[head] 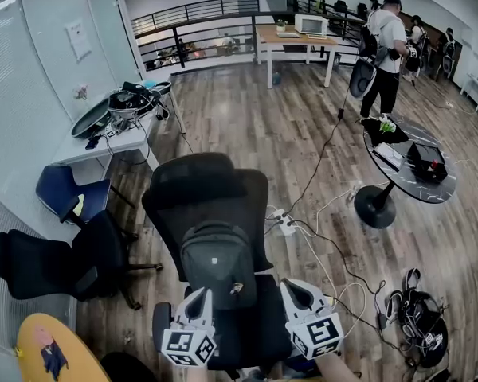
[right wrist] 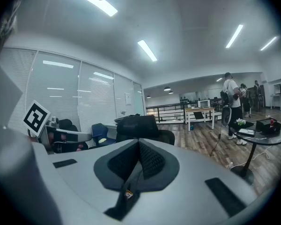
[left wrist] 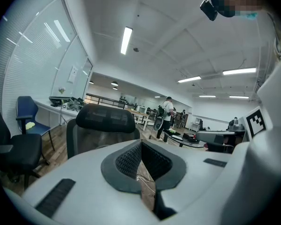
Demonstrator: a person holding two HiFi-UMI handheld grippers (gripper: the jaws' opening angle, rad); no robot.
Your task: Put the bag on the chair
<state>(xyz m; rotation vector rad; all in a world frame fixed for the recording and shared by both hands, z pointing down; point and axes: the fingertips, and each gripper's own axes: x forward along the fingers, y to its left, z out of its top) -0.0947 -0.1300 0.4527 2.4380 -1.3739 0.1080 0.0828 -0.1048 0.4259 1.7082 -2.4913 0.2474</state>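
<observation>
Head view: the bag (head: 217,261) is sitting upright on the seat of the black office chair (head: 203,189), leaning on the backrest. The left gripper (head: 197,297) and right gripper (head: 293,289) are low, just in front of it.

Left gripper view: fingers (left wrist: 126,161) closed tip to tip, nothing between them.

Right gripper view: fingers (right wrist: 152,161) closed too. There's a dark strip with a tiny tag (right wrist: 128,194) in the slit, can't tell what it is.

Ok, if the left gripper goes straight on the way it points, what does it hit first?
Most likely the bag on the chair: the left gripper tip sits by its lower edge. Its own view shows only the chair back ahead, so depth is unsure.
</observation>
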